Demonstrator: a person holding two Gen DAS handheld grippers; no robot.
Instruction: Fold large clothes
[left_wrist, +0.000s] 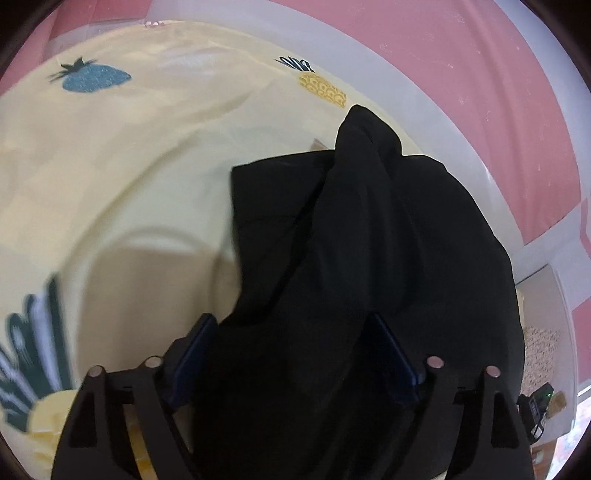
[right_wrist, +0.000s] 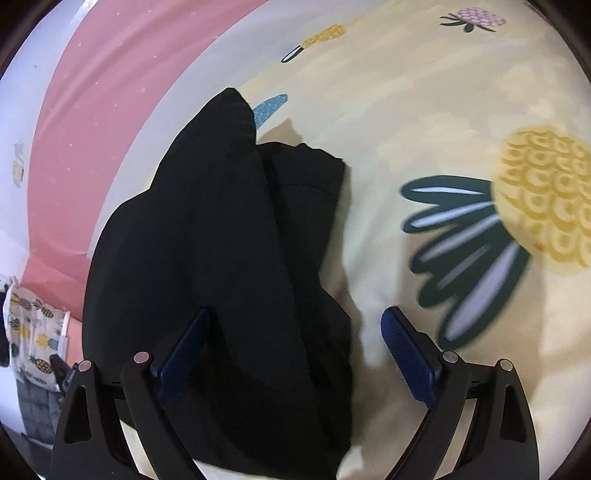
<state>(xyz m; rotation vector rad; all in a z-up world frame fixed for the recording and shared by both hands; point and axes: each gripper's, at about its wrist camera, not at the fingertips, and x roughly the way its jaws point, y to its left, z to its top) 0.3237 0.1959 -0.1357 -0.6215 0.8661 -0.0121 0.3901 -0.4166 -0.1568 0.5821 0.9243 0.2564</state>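
Left tool (left_wrist: 295, 354): closest thing in your left wrist view, blue pads spread wide. Black cloth sits in the gap between them and drapes over the right pad, but the pads aren't squeezing it as far as I can tell.

Right tool (right_wrist: 295, 350): your jaws are wide here too. One blue pad (right_wrist: 408, 360) is out in the clear over the sheet, the other is right at the edge of the cloth. No pinch on anything.

Black garment (left_wrist: 369, 240): big dark piece, bunched and partly doubled over itself, lying on the bed. From your right wrist (right_wrist: 207, 240) you can see a flatter folded layer under a rumpled upper layer that rises to a rounded hump at the far end.

Bed sheet (left_wrist: 129, 166): pale yellow with pineapple prints, wrinkled, and it's carrying the garment. A big yellow pineapple (right_wrist: 546, 195) lies off to the side of your right tool, well apart from the cloth.

Where the garment sits: near the sheet's edge, next to the white band (left_wrist: 424, 96) and the pink surface (left_wrist: 480, 74) beyond it.

Sharpness: prints near the frame edges are smeared, so fine detail there is a no-go.
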